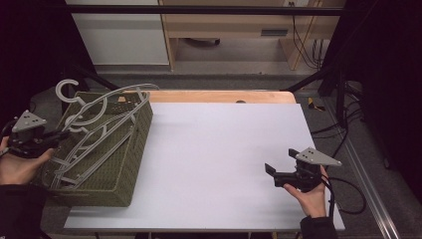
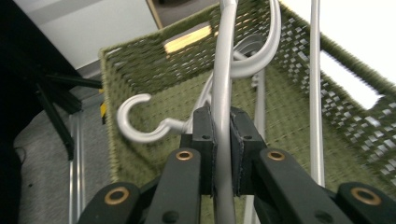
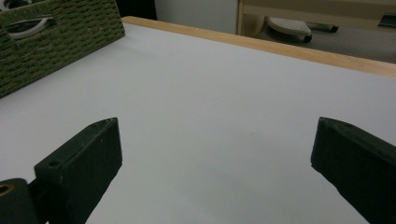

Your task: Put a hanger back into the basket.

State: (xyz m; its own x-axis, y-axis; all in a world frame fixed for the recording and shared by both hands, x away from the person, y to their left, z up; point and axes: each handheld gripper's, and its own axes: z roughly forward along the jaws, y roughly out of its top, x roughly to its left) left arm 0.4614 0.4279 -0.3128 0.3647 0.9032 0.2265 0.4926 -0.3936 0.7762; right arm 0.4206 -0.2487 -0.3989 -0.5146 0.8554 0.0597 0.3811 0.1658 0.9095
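Left claw [image 2: 222, 154] is clamped on a grey plastic hanger [image 2: 223, 93], its two black jaws pressed against the hanger's bar from either side. In the high view that left claw [image 1: 58, 135] sits at the near left edge of a green woven basket [image 1: 130, 164], and the hanger [image 1: 102, 119] lies tilted across the basket's open top with its hook [image 1: 67, 89] beyond the far left corner. More grey hangers [image 1: 82, 159] lie in the basket beneath it; how many is hard to tell, perhaps two or three. The basket stands on the left end of the white counter [image 1: 214, 149]. Well apart, at the counter's right side, the right claw [image 1: 281, 164] hovers low with its jaws spread wide, bare counter [image 3: 210, 116] between them.
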